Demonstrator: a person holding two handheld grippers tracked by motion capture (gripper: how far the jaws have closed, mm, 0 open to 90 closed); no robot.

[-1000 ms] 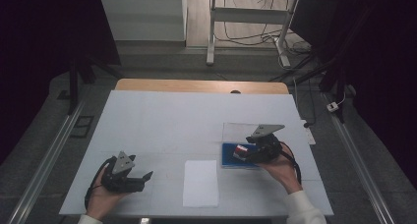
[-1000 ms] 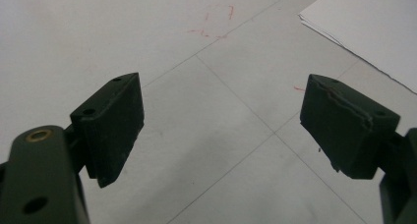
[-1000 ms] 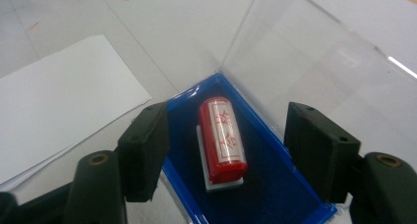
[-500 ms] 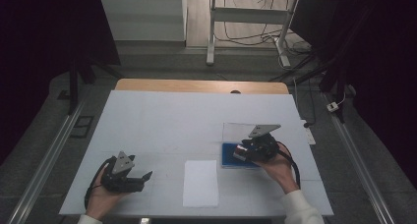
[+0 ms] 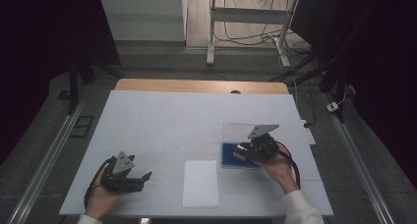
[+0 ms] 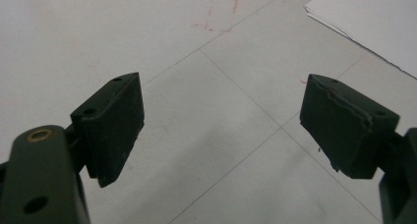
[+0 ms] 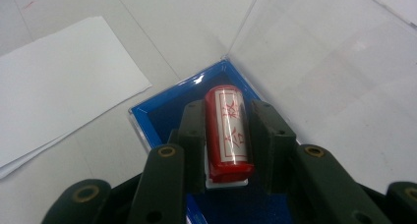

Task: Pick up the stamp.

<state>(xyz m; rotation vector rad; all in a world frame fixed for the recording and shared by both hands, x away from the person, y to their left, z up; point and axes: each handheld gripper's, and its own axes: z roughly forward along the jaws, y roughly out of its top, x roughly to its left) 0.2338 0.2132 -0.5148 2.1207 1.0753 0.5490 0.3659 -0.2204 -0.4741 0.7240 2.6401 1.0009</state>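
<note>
A red cylindrical stamp with red characters on a white label lies between the jaws of my right gripper, which is shut on it over a blue-lined box. The box's clear lid stands open beyond it. In the high view the right gripper is over the blue box at the table's right. My left gripper rests at the front left, open, with nothing between its fingers. A white paper sheet lies between the two grippers.
The white table has faint grid lines and a small red mark. A wooden strip runs along its far edge. Metal rails flank the table, and a frame with cables stands on the floor beyond.
The right gripper has shifted slightly left over the blue box and tilted. The left gripper has stayed in place.
</note>
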